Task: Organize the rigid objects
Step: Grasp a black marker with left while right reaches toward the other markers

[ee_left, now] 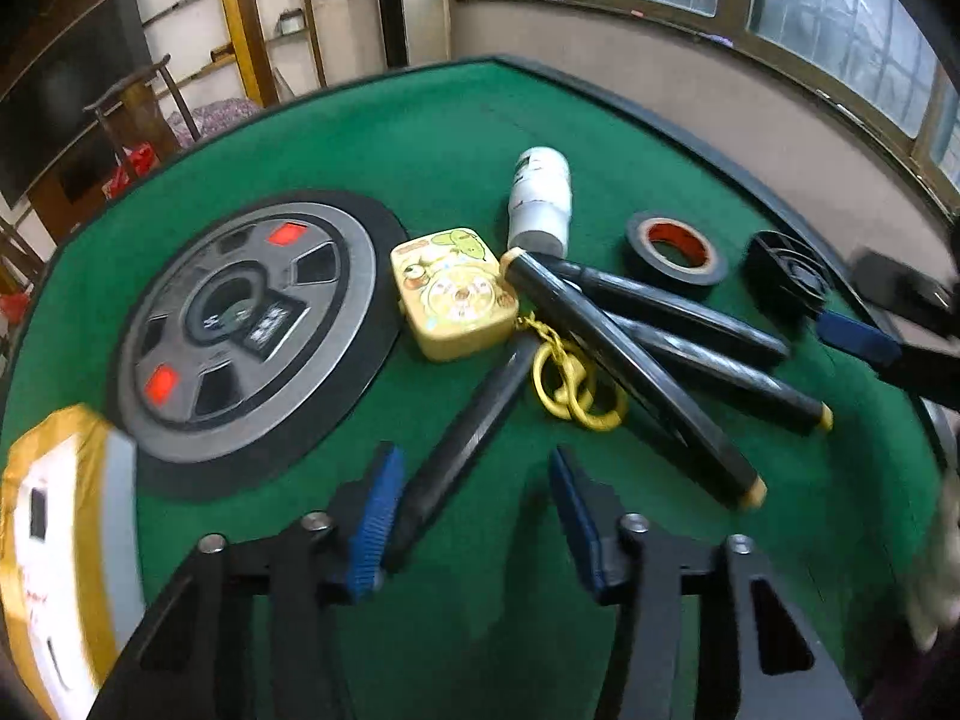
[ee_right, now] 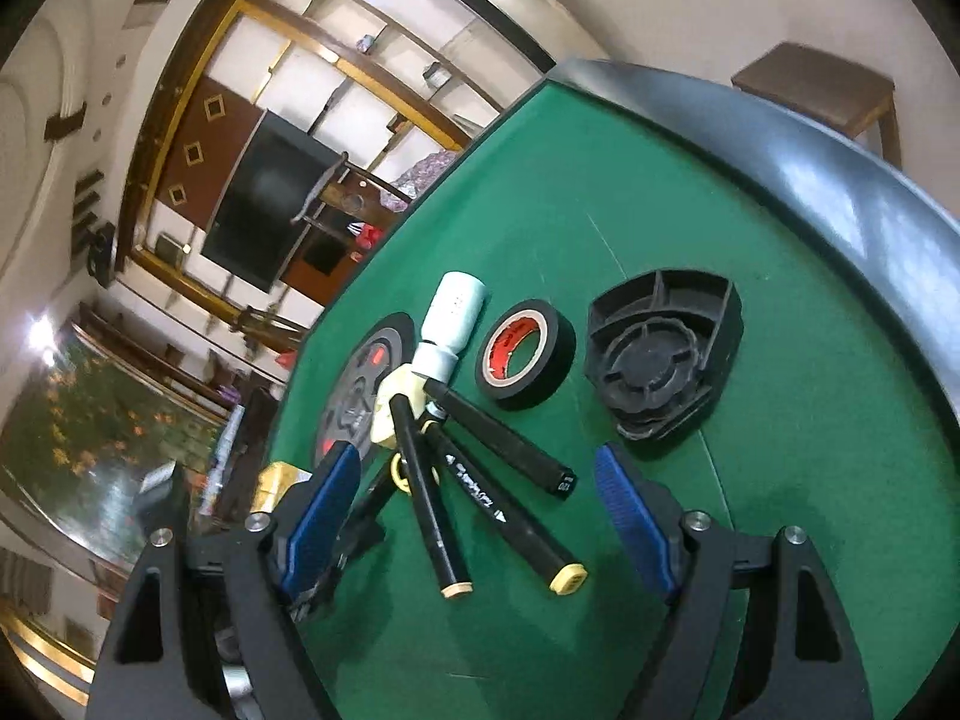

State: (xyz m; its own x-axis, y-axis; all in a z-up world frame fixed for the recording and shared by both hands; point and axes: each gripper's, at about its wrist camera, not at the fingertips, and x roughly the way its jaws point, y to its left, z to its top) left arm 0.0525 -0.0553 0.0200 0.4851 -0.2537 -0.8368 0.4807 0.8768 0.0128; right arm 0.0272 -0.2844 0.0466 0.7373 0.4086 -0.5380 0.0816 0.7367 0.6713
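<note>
Markers make up most of the pile: three black ones with pale yellow end caps fan out on the green table (ee_left: 432, 138), and a fourth black marker (ee_left: 465, 432) lies apart, running from my left tool (ee_left: 474, 504) toward 1 o'clock. My left tool stands open, its left pad just beside that marker's near end, nothing gripped. I cannot tell whether the pad touches it.

In the right wrist view my right tool (ee_right: 480, 516) is also open and empty, with the fanned markers (ee_right: 474, 480) lying between its pads. The tape roll (ee_right: 525, 354) sits at 12 o'clock from them, the black ribbed cap (ee_right: 660, 360) at 1 o'clock, the white bottle (ee_right: 450, 324) at 11 o'clock.

I judge the markers light, stiff and smooth, so likely to roll or slip; I would take one across the middle of its barrel, not by the cap. The yellow tin (ee_left: 453, 294) with its key ring (ee_left: 570, 384) looks light but boxy, best gripped across its short sides; the loose chain may drag. The tape roll should be firm enough to pinch through its wall.
</note>
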